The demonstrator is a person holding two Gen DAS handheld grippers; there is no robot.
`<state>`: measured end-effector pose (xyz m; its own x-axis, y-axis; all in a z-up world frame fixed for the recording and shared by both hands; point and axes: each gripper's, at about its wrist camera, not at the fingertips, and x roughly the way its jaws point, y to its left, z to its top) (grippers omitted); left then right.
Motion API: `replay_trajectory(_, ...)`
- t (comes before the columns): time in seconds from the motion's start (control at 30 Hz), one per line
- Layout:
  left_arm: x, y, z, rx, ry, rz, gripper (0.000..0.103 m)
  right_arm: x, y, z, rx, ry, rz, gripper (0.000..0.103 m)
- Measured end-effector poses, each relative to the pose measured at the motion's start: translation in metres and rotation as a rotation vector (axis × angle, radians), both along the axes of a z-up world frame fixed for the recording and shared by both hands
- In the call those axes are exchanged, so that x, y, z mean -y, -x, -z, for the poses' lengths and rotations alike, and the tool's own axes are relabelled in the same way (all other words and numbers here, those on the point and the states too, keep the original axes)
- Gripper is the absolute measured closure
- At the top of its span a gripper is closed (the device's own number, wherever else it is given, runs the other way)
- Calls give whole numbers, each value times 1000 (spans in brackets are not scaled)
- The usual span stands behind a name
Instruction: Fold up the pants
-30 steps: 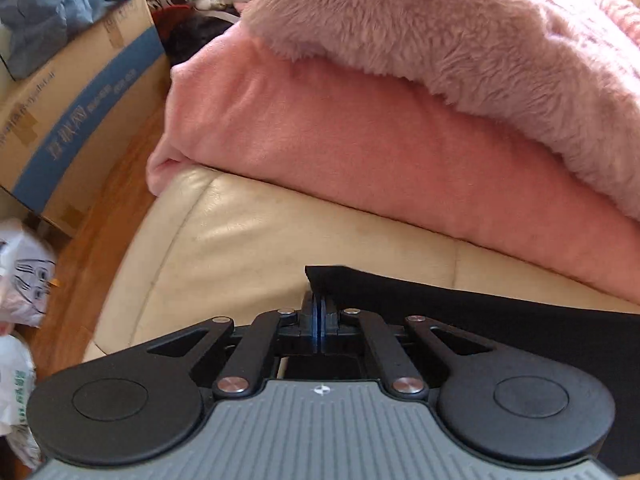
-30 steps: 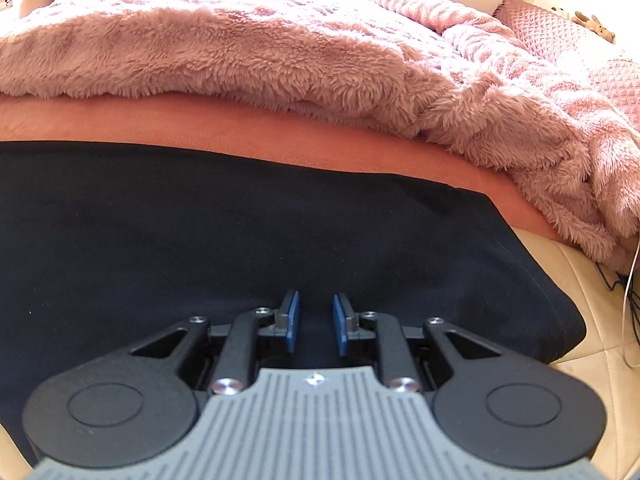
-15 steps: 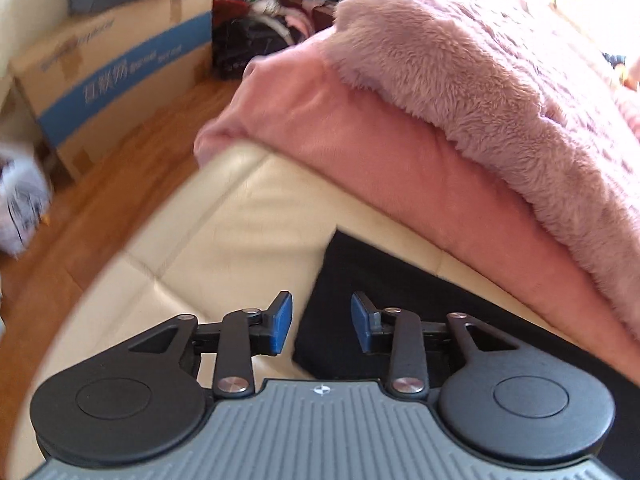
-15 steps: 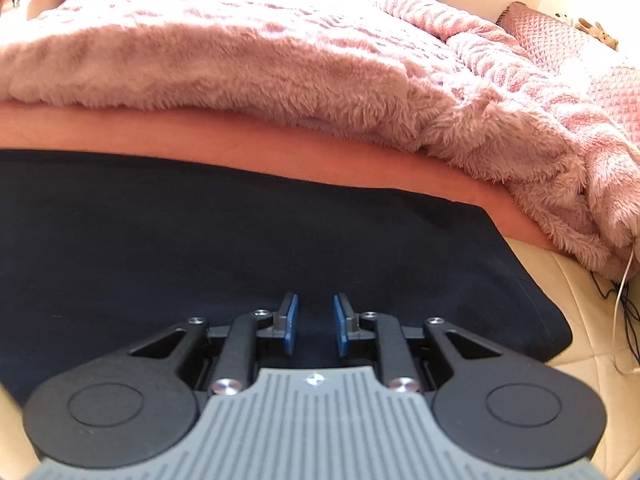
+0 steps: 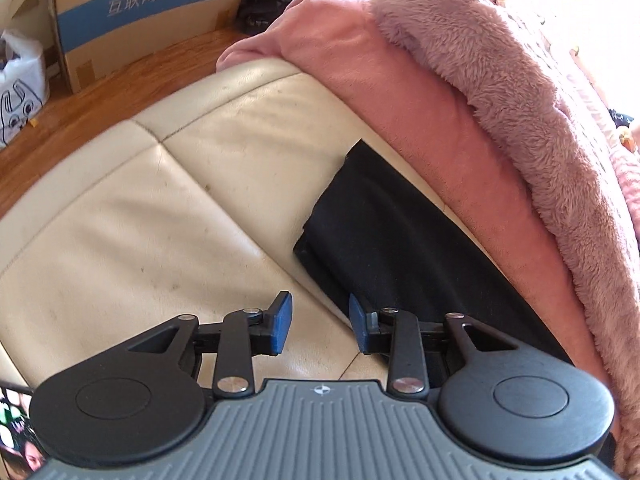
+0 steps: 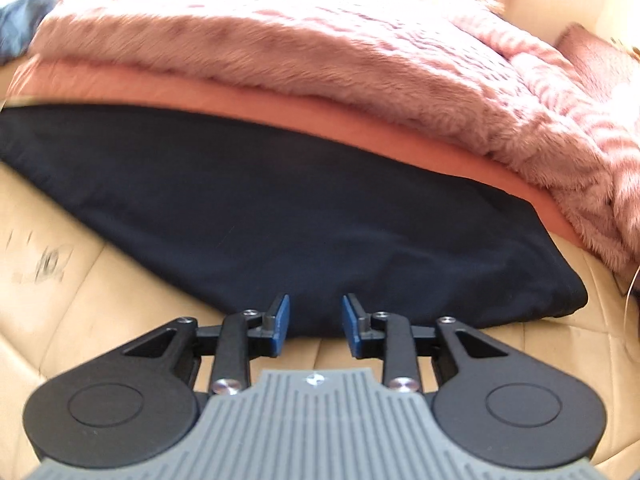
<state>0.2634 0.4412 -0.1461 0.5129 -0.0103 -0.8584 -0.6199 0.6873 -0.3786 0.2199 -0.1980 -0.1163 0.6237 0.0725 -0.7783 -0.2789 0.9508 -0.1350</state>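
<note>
While opening, right claw [image 6: 314, 324] empty.

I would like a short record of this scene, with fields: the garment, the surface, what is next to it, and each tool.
garment: black pants, folded, lying flat
surface: cream leather cushion
next to it: pink sheet along the far edge, fluffy pink blanket on top of the sheet
left tool: open, nothing between the pads, at the pants' near edge
right tool: jaws opening, no cloth gripped, at the pants' near edge
floor: cardboard box, white bag
</note>
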Motion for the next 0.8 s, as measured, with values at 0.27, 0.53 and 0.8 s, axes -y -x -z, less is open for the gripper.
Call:
replay_trajectory(0.27, -4, 6, 7, 46, 71, -58, 66, -45, 1, 17, 27, 160, -156, 78)
replay_trajectory(0.53, -14, 12, 15, 104, 106, -167, 88, -37, -8, 24, -37, 127, -136, 103)
replay_trajectory(0.8, -17, 11, 22, 130, 124, -230, 99, -34, -11, 27, -50, 106, -121, 103)
